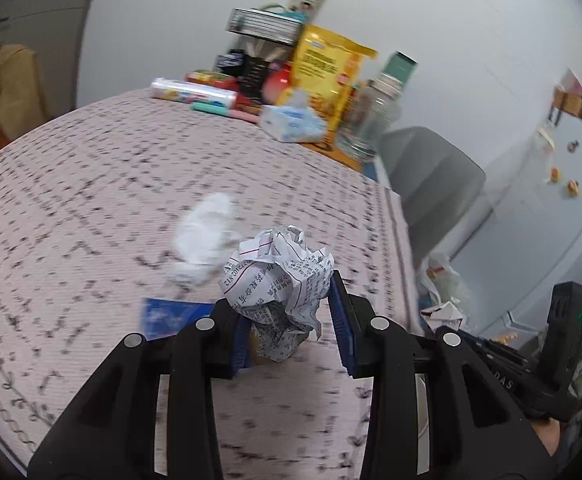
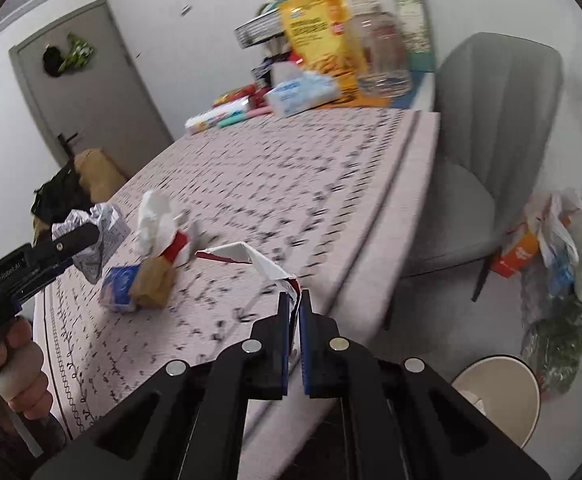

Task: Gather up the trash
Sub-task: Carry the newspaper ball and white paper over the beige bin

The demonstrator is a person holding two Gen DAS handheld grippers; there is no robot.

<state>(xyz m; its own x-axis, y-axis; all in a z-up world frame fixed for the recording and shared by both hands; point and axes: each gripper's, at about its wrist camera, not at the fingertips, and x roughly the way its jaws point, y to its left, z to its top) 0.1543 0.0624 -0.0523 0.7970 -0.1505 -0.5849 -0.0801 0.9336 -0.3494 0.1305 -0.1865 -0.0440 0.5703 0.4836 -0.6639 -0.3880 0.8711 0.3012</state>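
1. Centre of the left wrist view: the crumpled printed paper ball [image 1: 281, 280] sits clamped between the blue pads of the left gripper [image 1: 291, 312], jaws closed in on both its sides, lifted above the patterned tablecloth [image 1: 91, 184].
2. Lower centre of the right wrist view: the right gripper [image 2: 295, 312] has its jaws narrowed onto a folded white-and-red wrapper [image 2: 251, 258], which sticks out up-left past the fingertips.
3. Left of that view, more trash lies on the cloth: a white tissue wad [image 2: 155, 216], and below it a brown paper scrap [image 2: 153, 280] touching a blue-and-white packet [image 2: 119, 282].
4. Lower right of the frame, beside the table's edge: a round bin [image 2: 503, 396] with a pale rim, and above it a stuffed plastic bag [image 2: 559, 240].
5. Right of centre, a grey chair [image 2: 487, 140] stands at the table.
6. Top of the frame, far end of the table: a yellow snack bag [image 2: 323, 28], a clear jar [image 2: 383, 56] and a tissue pack [image 2: 299, 92] clustered together.
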